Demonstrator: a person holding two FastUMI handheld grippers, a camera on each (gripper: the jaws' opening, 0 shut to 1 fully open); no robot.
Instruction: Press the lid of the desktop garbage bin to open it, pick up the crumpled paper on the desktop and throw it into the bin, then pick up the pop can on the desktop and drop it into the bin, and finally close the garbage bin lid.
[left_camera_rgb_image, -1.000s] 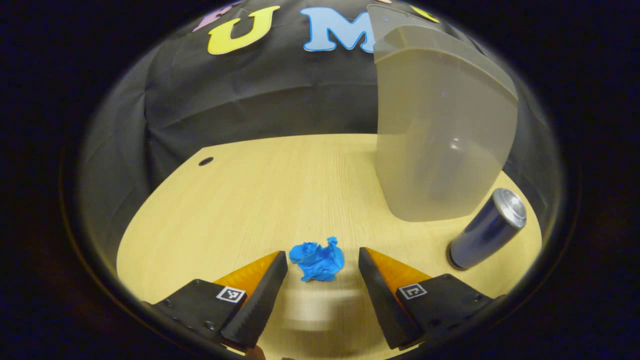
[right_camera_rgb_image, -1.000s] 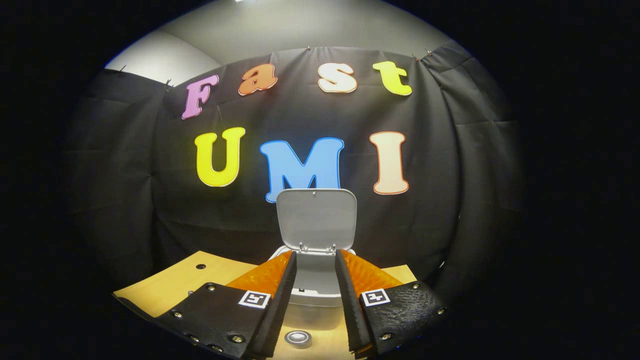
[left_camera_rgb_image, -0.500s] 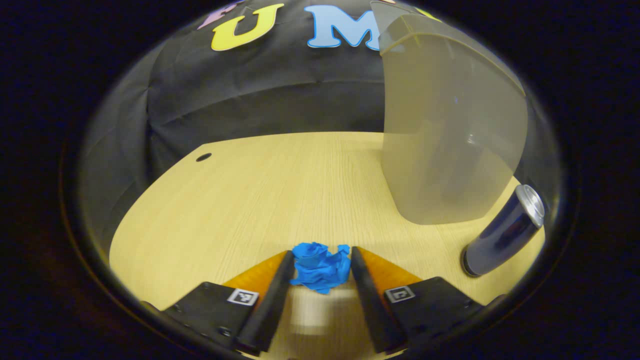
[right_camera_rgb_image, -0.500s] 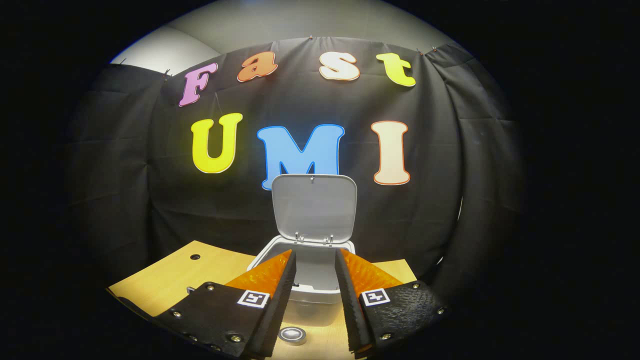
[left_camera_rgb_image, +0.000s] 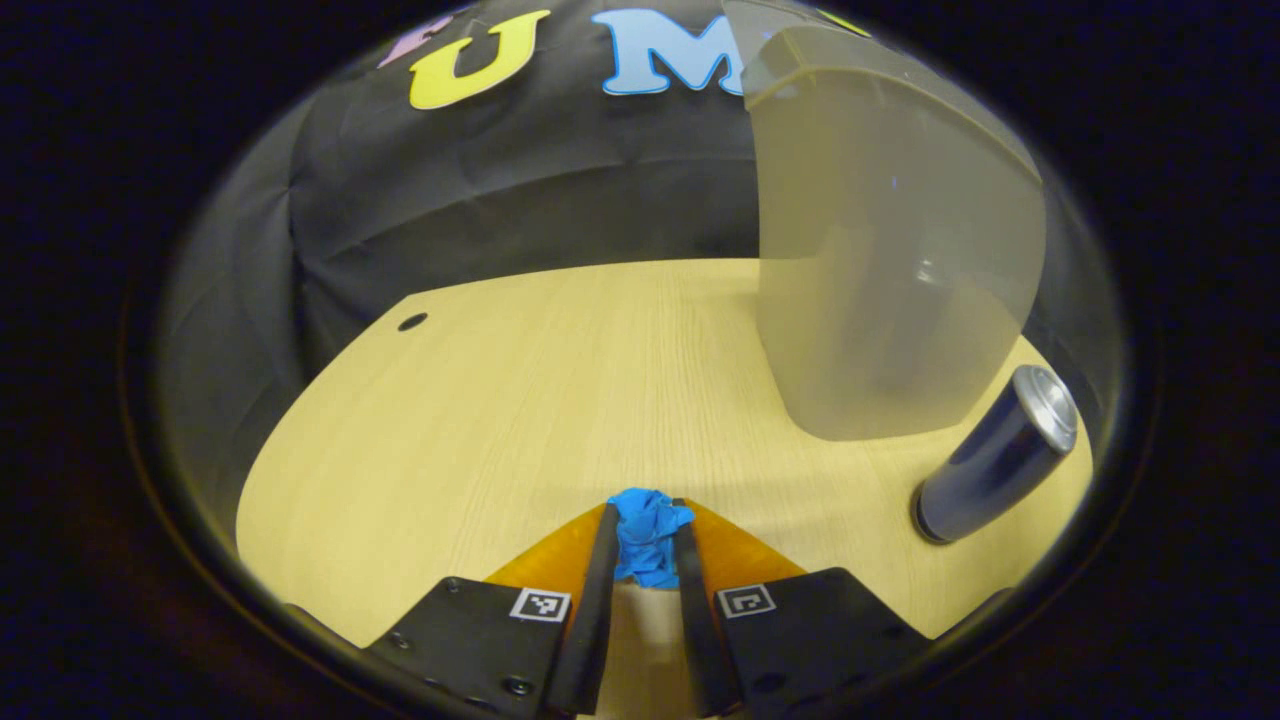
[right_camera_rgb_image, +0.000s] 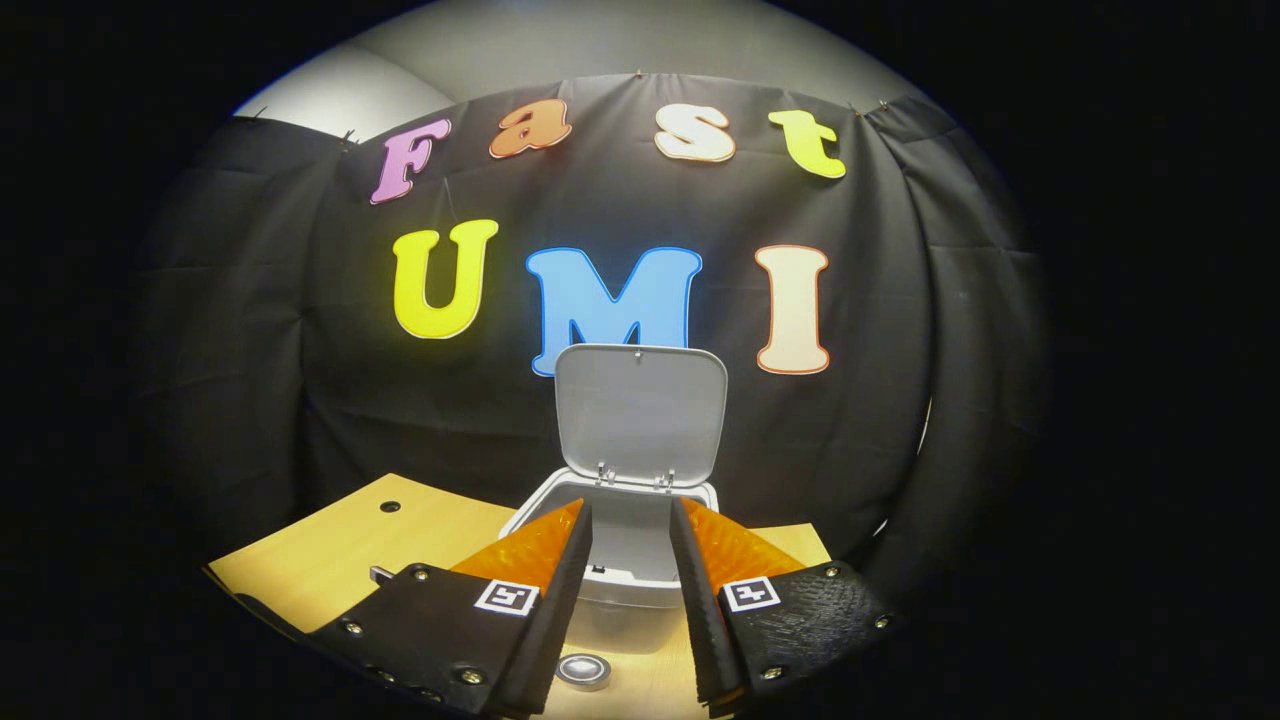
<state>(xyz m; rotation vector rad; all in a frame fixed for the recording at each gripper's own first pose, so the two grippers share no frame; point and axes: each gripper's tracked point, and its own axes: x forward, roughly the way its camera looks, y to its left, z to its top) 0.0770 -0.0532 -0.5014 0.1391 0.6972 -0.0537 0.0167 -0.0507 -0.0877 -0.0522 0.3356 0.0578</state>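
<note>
Left tongs: clenched on the crumpled blue paper ball; a second ago the fingers stood wide apart on either side of it, and the gap has since been closed until both press on the paper.
Crumpled blue paper ball: squeezed narrow between the fingertips, low over the pale wood-grain surface; whether it has been lifted clear cannot be told.
Meaning for the task: the grasp is judged complete; lifting and carrying to the bin are judged to be the next step.
Translucent grey plastic bin: seen ahead and to the right of the paper in the left gripper view, well apart from it.
Bin lid: raised upright on its hinge, as it was a second ago; the opening step is judged done.
Dark blue aluminium pop can: upright just beside the bin, untouched.
Right tongs: released, fingers parted with nothing between them, held before the open bin; little changed since the earlier pictures.
</note>
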